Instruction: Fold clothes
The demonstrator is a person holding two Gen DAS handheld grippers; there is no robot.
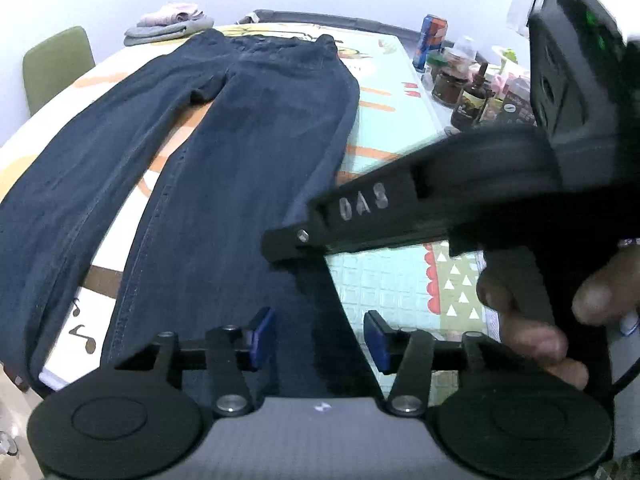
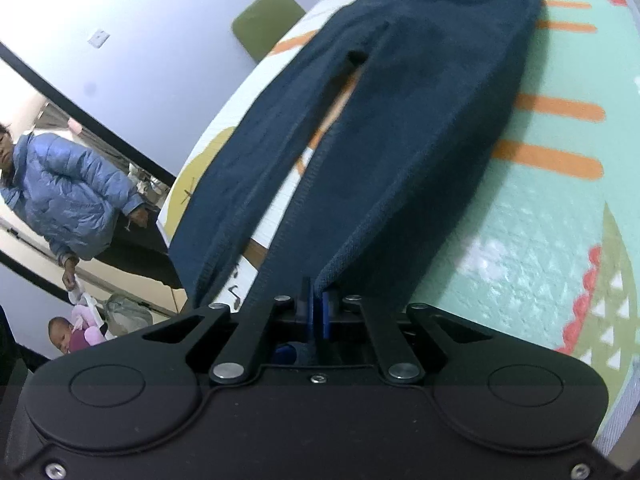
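Dark blue jeans (image 1: 224, 152) lie flat on the patterned mat (image 1: 396, 292), waistband at the far end and legs running toward me. In the left wrist view my left gripper (image 1: 318, 336) hovers open over the lower part of the right leg, its blue pads apart and not pressing the cloth. My right gripper (image 1: 280, 242) reaches in from the right, held by a hand (image 1: 536, 340), with its tip at that leg's outer edge. In the right wrist view the right gripper (image 2: 317, 310) is shut on the edge of the jeans (image 2: 400, 128) near the hem.
A pile of folded clothes (image 1: 168, 24) sits at the table's far left corner, by a green chair (image 1: 56, 64). A can (image 1: 432, 36) and several jars and bottles (image 1: 464, 88) crowd the far right edge. A person in a blue jacket (image 2: 68, 196) stands beyond the table.
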